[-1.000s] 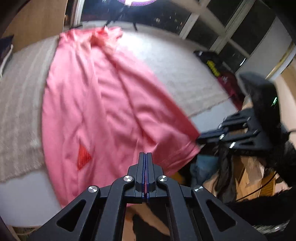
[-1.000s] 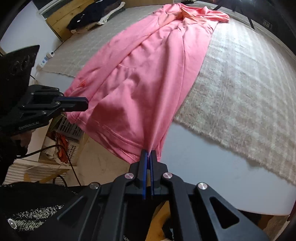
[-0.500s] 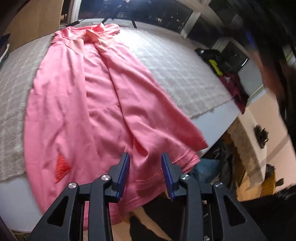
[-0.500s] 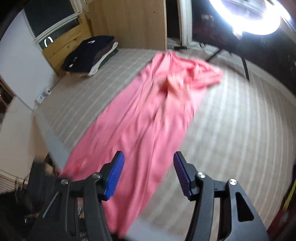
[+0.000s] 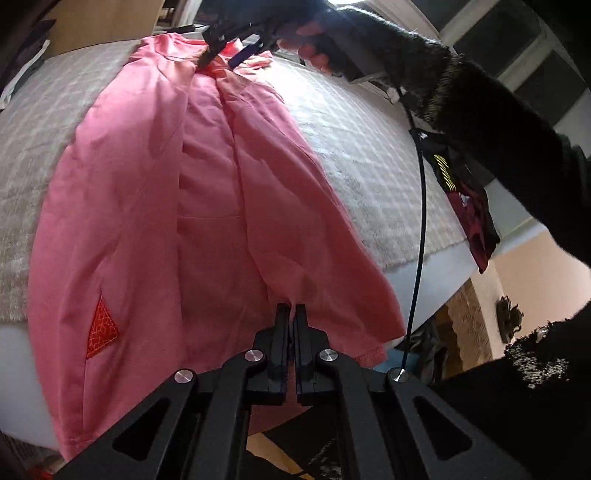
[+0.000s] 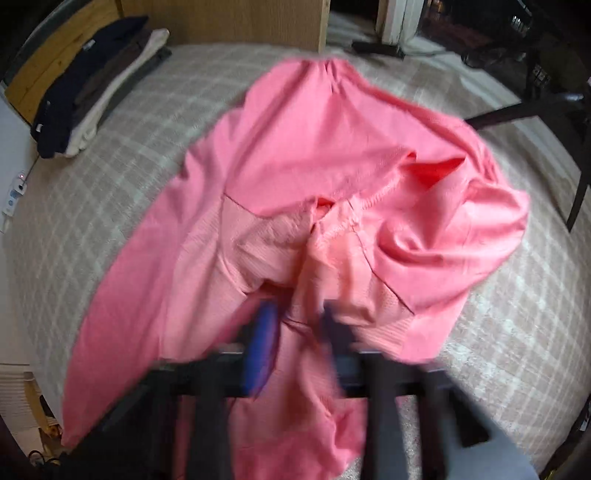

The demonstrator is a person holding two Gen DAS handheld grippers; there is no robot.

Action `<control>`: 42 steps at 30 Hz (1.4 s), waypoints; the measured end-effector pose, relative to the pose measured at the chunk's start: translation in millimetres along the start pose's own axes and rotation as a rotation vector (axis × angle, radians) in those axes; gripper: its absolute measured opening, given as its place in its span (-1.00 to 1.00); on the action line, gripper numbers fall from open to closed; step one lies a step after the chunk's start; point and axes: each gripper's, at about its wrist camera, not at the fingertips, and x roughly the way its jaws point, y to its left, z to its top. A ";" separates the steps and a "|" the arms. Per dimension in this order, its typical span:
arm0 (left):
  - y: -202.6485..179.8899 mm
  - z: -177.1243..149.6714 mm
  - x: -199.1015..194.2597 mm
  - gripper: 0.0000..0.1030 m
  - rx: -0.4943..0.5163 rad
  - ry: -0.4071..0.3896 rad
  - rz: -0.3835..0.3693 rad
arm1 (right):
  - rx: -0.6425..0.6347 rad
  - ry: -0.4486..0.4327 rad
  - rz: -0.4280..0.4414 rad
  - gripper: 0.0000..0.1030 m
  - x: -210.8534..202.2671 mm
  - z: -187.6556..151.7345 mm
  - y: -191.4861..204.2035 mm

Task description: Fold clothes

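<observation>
Left gripper (image 5: 291, 314) pinched shut on pink garment (image 5: 207, 206) hem; right gripper (image 6: 295, 325) open, straddling the collar end.

Half a second ago both were open and back off the cloth. Garment lies lengthwise on the bed blanket (image 6: 122, 155). Looks like an end-to-end fold setup. Left view shows right hand (image 5: 314, 33) reaching; right view blurred, shows folded stack (image 6: 92, 92).

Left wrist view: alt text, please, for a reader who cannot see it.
The left gripper is shut on the near hem of pink trousers spread lengthwise over a pale checked blanket. At the far waistband, the right gripper reaches in, held by a dark-sleeved arm.
</observation>
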 end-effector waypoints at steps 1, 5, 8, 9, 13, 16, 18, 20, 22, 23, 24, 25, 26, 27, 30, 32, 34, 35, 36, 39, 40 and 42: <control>-0.1 0.3 -0.3 -0.97 -0.007 -0.003 0.000 | 0.003 -0.001 0.012 -0.80 -0.8 0.0 -2.0; 0.3 0.7 -6.7 -0.97 -0.022 -0.018 -0.011 | 0.038 -0.003 0.060 -0.86 -4.9 1.0 -12.8; 3.0 1.0 -19.9 -0.97 -0.028 -0.031 -0.013 | 0.079 -0.024 0.116 -0.86 -14.2 2.9 -19.9; 4.1 0.9 -24.2 -0.97 -0.033 -0.037 -0.014 | 0.082 -0.037 0.120 -0.87 -18.0 4.1 -20.2; 9.6 -2.0 -39.2 -0.97 -0.052 -0.054 -0.010 | 0.094 -0.074 0.108 -0.88 -21.9 9.0 -19.0; 16.1 -6.7 -30.6 -0.97 -0.053 -0.017 0.020 | 0.108 -0.080 0.085 -0.88 -12.1 10.7 -20.1; 19.7 -10.1 -23.0 -0.98 -0.050 0.012 0.042 | 0.120 -0.079 0.094 -0.88 -5.9 11.5 -24.2; 20.0 -12.1 -24.6 -1.00 -0.062 0.002 0.021 | 0.162 -0.113 0.127 -0.88 -13.4 7.2 -28.6; 14.5 -11.0 -31.1 -1.00 -0.057 -0.015 -0.012 | 0.181 -0.153 0.180 -0.88 -20.9 5.3 -31.7; 11.1 -9.7 -35.0 -1.00 -0.048 -0.028 -0.004 | 0.191 -0.167 0.204 -0.88 -23.2 4.7 -33.2; 9.9 -8.9 -37.2 -0.99 -0.040 -0.033 0.002 | 0.199 -0.143 0.218 -0.85 -16.1 6.3 -34.5; 13.5 -9.2 -36.5 -0.98 -0.049 -0.034 0.016 | 0.206 -0.118 0.230 -0.80 -9.6 7.9 -35.6; 17.1 -9.4 -35.7 -0.99 -0.059 -0.035 0.029 | 0.203 -0.084 0.233 -0.74 -6.2 9.2 -35.5; 22.2 -10.2 -32.3 -1.00 -0.078 -0.013 0.031 | 0.200 -0.049 0.236 -0.74 -2.8 10.5 -35.3; 33.7 -12.2 -27.9 -0.98 -0.120 0.038 0.030 | 0.215 -0.124 0.259 -0.73 -40.4 -1.7 -54.6; 31.1 -10.5 -41.1 -0.81 -0.099 0.030 0.025 | 0.232 -0.221 0.279 -0.65 -78.2 -14.1 -72.6; 30.7 -4.4 -60.7 -0.72 -0.079 0.016 0.044 | 0.248 -0.318 0.298 -0.61 -116.0 -26.6 -90.7; 31.7 0.5 -71.5 -0.72 -0.072 0.008 0.053 | 0.257 -0.365 0.303 -0.61 -133.7 -32.3 -100.3; 32.7 5.4 -82.2 -0.72 -0.066 0.000 0.061 | 0.271 -0.400 0.283 -0.61 -143.5 -35.2 -113.2; 35.9 34.8 -108.2 -0.72 -0.018 -0.020 0.078 | 0.294 -0.428 0.201 -0.59 -161.1 -43.0 -147.1; 35.5 52.3 -114.9 -0.67 0.032 -0.034 0.101 | 0.304 -0.410 0.184 -0.43 -150.5 -38.5 -154.9; 30.8 95.4 -105.8 -0.23 0.144 -0.048 0.135 | 0.325 -0.374 0.150 -0.20 -129.4 -29.4 -170.5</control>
